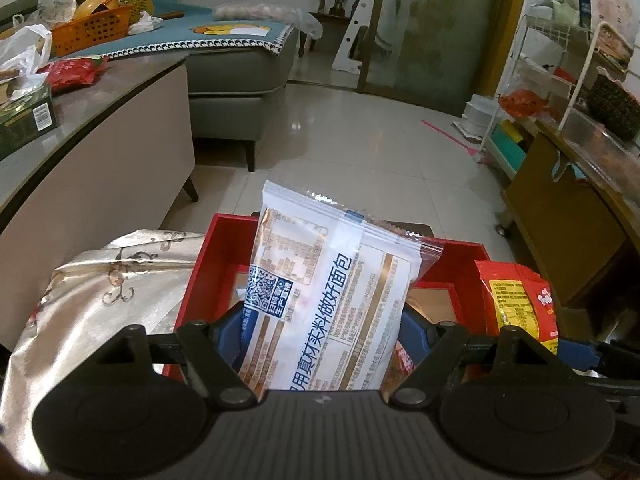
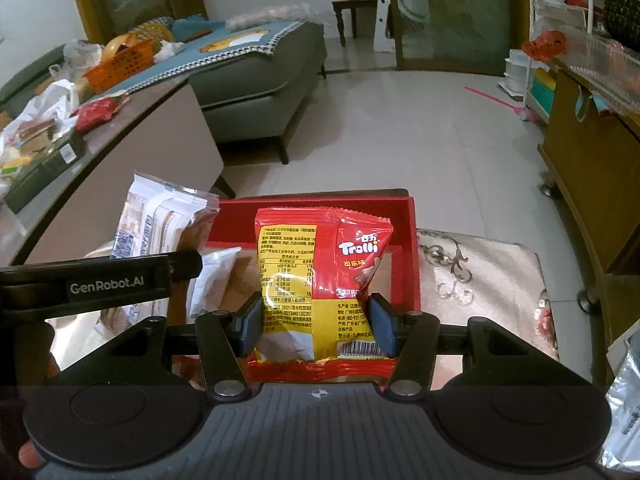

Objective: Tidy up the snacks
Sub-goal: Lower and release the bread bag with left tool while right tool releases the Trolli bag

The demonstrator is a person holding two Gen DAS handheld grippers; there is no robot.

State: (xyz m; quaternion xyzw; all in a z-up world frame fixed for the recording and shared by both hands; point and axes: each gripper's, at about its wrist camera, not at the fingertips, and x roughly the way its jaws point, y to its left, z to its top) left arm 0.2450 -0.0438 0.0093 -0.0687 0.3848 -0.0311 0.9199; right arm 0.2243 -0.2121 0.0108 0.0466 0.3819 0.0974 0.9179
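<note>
My left gripper (image 1: 324, 320) is shut on a white bread packet (image 1: 320, 288) with blue print, held upright over the red box (image 1: 224, 248). In the right wrist view that same white bread packet (image 2: 156, 220) shows at the left, beside the left gripper's black body. My right gripper (image 2: 316, 316) is shut on a red and yellow Trolli gummy bag (image 2: 320, 276), held above the red box (image 2: 404, 216). The Trolli gummy bag (image 1: 516, 300) also appears at the right in the left wrist view. Another white packet (image 2: 212, 276) lies inside the box.
The red box rests on a pale embroidered cloth (image 2: 480, 276). A grey-topped table (image 1: 120, 80) at the left carries a red snack bag (image 1: 74, 72), plastic bags and an orange basket (image 1: 92, 28). A sofa (image 1: 240, 76) stands behind it; a wooden cabinet (image 2: 592, 168) and wire rack (image 1: 552, 64) are at the right.
</note>
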